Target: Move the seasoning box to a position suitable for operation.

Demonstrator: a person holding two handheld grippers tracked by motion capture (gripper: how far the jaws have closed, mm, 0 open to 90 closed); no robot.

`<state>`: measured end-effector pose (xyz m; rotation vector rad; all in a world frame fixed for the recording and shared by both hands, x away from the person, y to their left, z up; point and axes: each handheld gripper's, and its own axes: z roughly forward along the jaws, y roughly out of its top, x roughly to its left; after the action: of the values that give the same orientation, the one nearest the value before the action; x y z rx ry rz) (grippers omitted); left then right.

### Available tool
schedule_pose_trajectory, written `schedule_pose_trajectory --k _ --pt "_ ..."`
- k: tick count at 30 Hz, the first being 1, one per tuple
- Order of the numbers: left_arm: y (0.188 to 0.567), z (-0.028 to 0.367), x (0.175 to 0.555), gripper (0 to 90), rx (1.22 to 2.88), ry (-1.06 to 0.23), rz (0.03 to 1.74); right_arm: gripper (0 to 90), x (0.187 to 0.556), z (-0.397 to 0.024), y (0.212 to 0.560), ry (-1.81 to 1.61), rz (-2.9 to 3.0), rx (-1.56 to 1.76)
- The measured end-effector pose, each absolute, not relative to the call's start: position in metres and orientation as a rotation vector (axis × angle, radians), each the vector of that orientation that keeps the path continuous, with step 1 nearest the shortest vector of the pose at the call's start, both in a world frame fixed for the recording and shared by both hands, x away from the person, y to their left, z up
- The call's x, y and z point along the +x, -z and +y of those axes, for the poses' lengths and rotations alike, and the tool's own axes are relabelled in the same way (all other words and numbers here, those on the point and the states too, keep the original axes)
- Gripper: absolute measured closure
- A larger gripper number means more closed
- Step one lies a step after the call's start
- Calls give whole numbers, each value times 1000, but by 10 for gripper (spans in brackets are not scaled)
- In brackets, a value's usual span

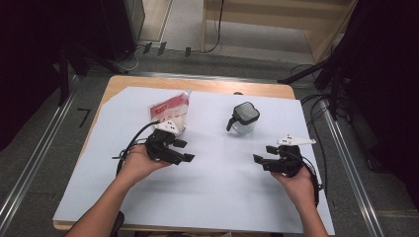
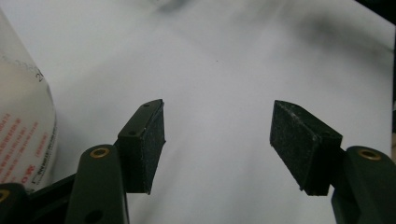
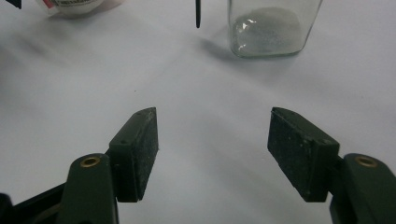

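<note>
Nearest the person's edge of the white-covered wooden surface point(image 1: 217, 192), two forearms come in from below, each hand holding a black two-fingered gripper. The left gripper point(image 1: 184, 150) rests low over the white sheet on the left side, its fingers point(image 2: 142, 144) spread wide apart with nothing between them but bare white cover. The right gripper point(image 1: 264, 155), on the right side and well apart from the left one, also has its fingers point(image 3: 135, 151) standing wide open and empty over the sheet.

Just beyond the left gripper, close to its far side, sits a red-and-white plastic pouch with printed lettering point(image 1: 170, 111), standing crumpled towards the far left of the sheet; in the left gripper view its white side with red print point(image 2: 23, 126) lies just beside the left-hand finger.

Farther off, ahead of the right gripper and apart from it, stands a small square clear glass jar with a black lid and side handle point(image 1: 243, 118), upright on the sheet; a pale powder lies in its bottom point(image 3: 268, 28).
</note>
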<state>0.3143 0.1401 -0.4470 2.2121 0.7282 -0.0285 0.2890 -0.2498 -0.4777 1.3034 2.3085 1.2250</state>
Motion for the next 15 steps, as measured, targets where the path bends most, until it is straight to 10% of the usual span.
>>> schedule_pose_trajectory --k 15 --pt "447 151 308 366 2203 26 754 337 297 -244 476 -1228 2325 1284"
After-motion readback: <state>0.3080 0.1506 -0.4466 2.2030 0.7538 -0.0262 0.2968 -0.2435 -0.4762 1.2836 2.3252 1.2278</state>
